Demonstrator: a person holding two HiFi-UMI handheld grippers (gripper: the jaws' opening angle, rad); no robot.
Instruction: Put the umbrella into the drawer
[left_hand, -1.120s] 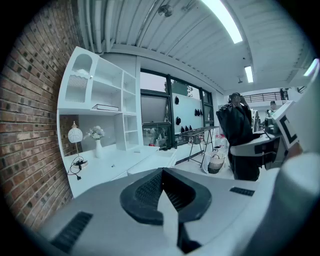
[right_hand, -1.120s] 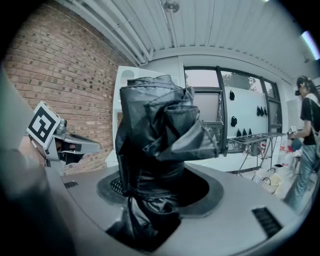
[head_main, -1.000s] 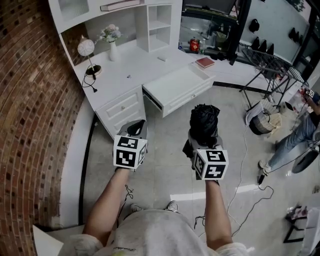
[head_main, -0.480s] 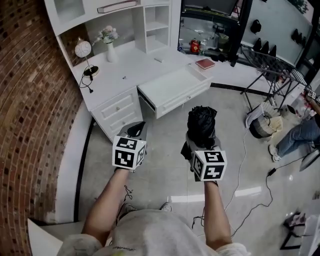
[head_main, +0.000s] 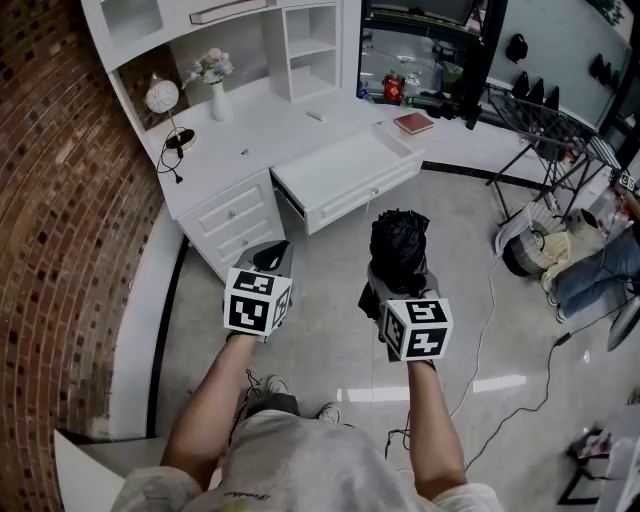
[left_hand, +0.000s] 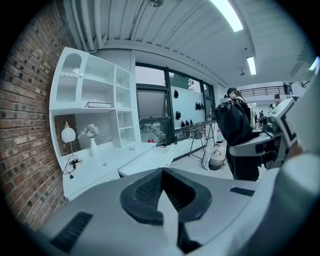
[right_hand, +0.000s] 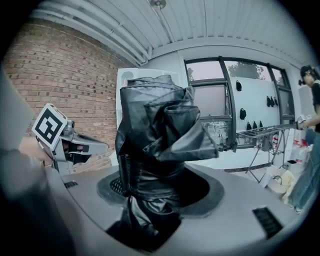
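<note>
My right gripper (head_main: 398, 278) is shut on a folded black umbrella (head_main: 399, 244), which stands upright out of the jaws and fills the right gripper view (right_hand: 160, 135). The open white drawer (head_main: 345, 168) juts from the white desk (head_main: 262, 140), ahead of both grippers and above the tiled floor. From here its inside looks bare. My left gripper (head_main: 268, 262) hovers over the floor to the left of the umbrella. Its jaws are together with nothing between them (left_hand: 162, 192). In the left gripper view the drawer (left_hand: 148, 161) lies ahead and the umbrella (left_hand: 234, 125) is at the right.
A brick wall (head_main: 60, 200) curves along the left. On the desk stand a globe lamp (head_main: 163, 98), a vase of flowers (head_main: 216, 82) and a red book (head_main: 413, 123). At the right are a drying rack (head_main: 545, 125), a basket (head_main: 522, 248), a person's legs (head_main: 600, 270) and floor cables (head_main: 485, 340).
Both grippers keep their pose and the umbrella stays gripped. The desk and drawer have drifted slightly left in the head view, and the person at the right has shifted.
</note>
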